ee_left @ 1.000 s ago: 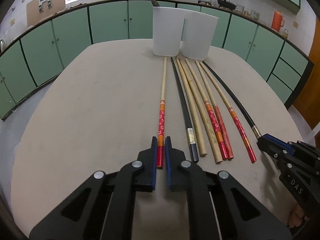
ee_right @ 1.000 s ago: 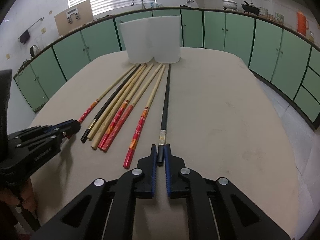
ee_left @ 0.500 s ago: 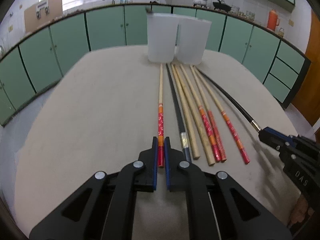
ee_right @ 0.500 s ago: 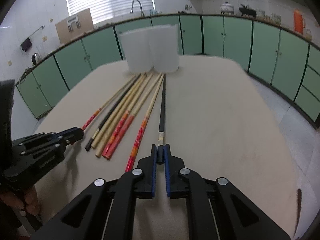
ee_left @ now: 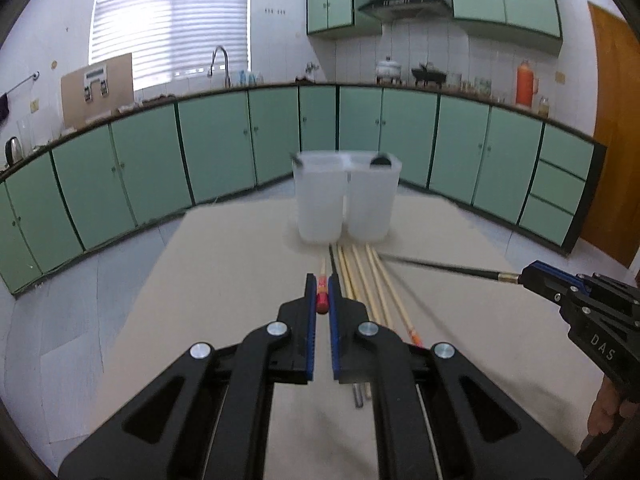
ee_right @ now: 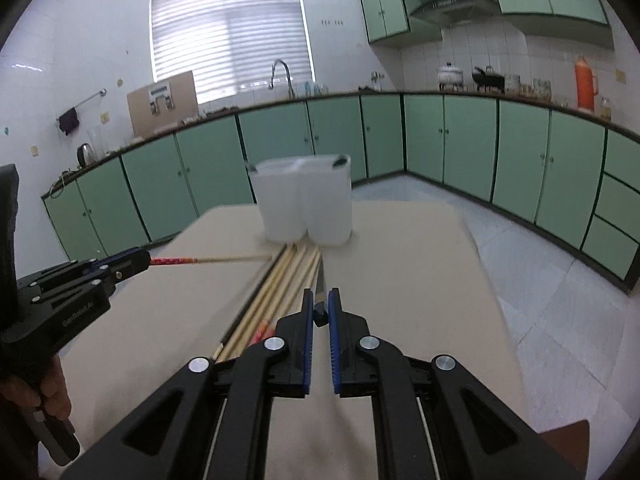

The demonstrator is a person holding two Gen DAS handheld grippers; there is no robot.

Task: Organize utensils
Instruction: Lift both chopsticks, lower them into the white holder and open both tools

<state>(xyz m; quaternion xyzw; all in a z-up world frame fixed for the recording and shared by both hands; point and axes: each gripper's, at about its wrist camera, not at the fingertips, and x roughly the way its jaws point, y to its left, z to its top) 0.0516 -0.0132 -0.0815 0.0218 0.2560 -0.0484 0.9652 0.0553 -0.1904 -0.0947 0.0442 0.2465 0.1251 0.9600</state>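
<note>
Both grippers have risen since a second ago, the left gripper [ee_left: 321, 294] with jaws pinching the red-patterned wooden chopstick [ee_right: 188, 259] and the right gripper [ee_right: 320, 307] pinching the slim black chopstick [ee_left: 440, 267], lifted ahead of them toward the translucent holder [ee_left: 346, 196], the rest lying on the matte tabletop [ee_left: 240, 280].

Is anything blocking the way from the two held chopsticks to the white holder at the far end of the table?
Nothing visible does. The red-ended chopstick and the black chopstick point toward the white holder; only loose chopsticks lie flat below.
</note>
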